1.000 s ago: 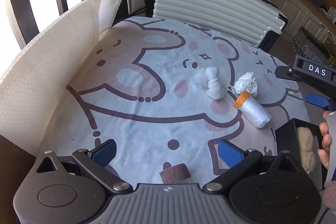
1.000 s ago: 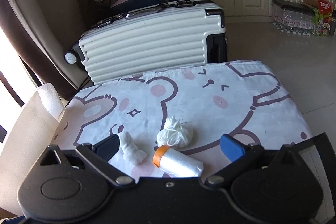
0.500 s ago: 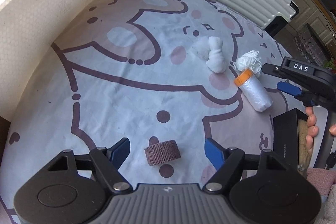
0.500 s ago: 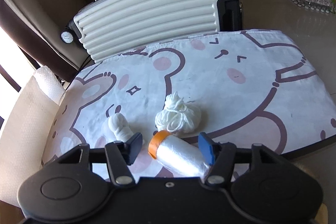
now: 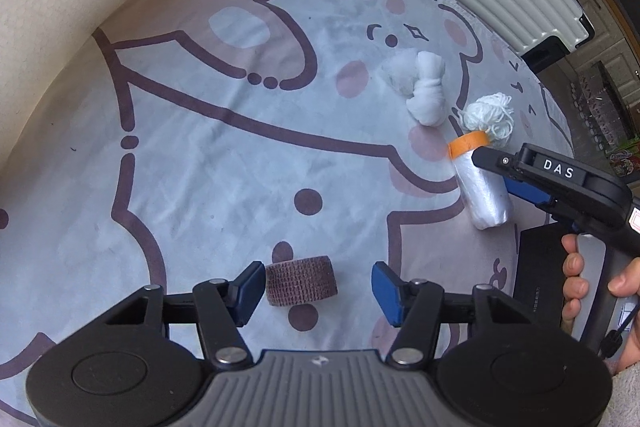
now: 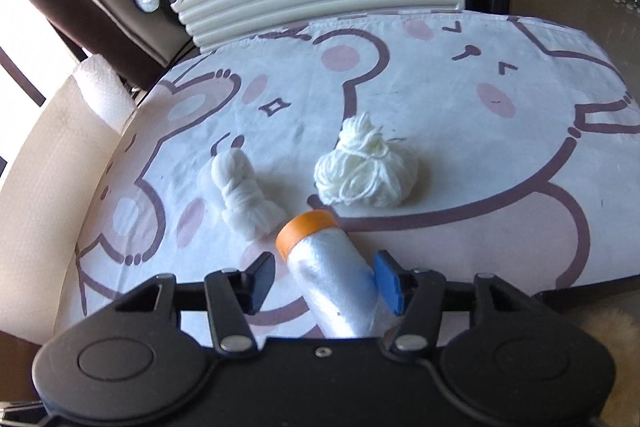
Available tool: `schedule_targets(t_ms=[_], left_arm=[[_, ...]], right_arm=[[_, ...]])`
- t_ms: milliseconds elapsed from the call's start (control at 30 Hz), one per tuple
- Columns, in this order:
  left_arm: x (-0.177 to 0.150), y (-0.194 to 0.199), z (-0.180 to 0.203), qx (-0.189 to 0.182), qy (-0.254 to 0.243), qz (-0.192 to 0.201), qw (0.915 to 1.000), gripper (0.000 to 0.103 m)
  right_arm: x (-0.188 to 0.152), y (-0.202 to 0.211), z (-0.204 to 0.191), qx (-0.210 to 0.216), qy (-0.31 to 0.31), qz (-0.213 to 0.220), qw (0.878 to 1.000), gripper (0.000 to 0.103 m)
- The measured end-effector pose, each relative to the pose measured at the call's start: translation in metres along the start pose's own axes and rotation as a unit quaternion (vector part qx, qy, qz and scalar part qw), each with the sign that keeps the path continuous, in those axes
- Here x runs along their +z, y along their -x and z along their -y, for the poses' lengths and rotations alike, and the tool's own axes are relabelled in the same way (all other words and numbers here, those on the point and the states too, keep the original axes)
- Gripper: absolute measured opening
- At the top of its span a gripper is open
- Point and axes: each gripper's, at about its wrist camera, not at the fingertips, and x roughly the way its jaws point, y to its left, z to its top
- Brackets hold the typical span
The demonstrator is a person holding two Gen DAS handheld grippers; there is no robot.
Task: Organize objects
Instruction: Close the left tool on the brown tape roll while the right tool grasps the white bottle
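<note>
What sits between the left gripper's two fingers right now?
The brown bandage roll lies on the bear-print cloth between the closing fingers of the left gripper: against the left one, clear of the right. Left wrist view.

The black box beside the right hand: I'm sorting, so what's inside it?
Only a corner of the black box shows; the right gripper and the hand cover its opening. The right wrist view shows something tan and fluffy there.
</note>
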Motion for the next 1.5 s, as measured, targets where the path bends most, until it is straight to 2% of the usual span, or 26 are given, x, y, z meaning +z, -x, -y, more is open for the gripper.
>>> schedule_targets(t_ms=[167, 233, 567, 700, 833, 1133, 1300, 1500], left_arm=[[0.002, -0.003, 0.003, 0.006, -0.008, 0.01, 0.9999, 0.056], [0.004, -0.005, 0.004, 0.01, -0.012, 0.018, 0.9997, 0.054], [0.017, -0.004, -0.002, 0.024, -0.008, 0.074, 0.9969, 0.051], [0.019, 0.0, -0.001, 0.03, -0.017, 0.082, 0.996, 0.052], [0.017, 0.0, 0.004, 0.042, -0.046, 0.078, 0.995, 0.052], [0.005, -0.014, 0.02, 0.071, -0.119, 0.032, 0.9899, 0.052], [0.003, -0.019, 0.022, 0.074, -0.123, 0.025, 0.9893, 0.052], [0.004, -0.024, 0.024, 0.084, -0.127, 0.023, 0.9881, 0.052]], right_arm=[[-0.004, -0.002, -0.011, 0.039, 0.022, -0.056, 0.997, 0.055], [-0.007, -0.005, -0.017, 0.04, 0.034, -0.071, 0.996, 0.049], [-0.007, -0.017, -0.015, 0.006, -0.019, -0.083, 0.996, 0.047], [-0.008, -0.02, -0.013, -0.001, -0.03, -0.083, 0.996, 0.045], [-0.009, -0.018, -0.013, -0.003, -0.033, -0.086, 0.996, 0.043], [-0.03, -0.003, -0.016, -0.003, 0.0, -0.13, 0.992, 0.043], [-0.044, 0.006, -0.023, 0.004, 0.037, -0.164, 0.986, 0.043], [-0.047, 0.006, -0.024, -0.001, 0.031, -0.163, 0.986, 0.043]])
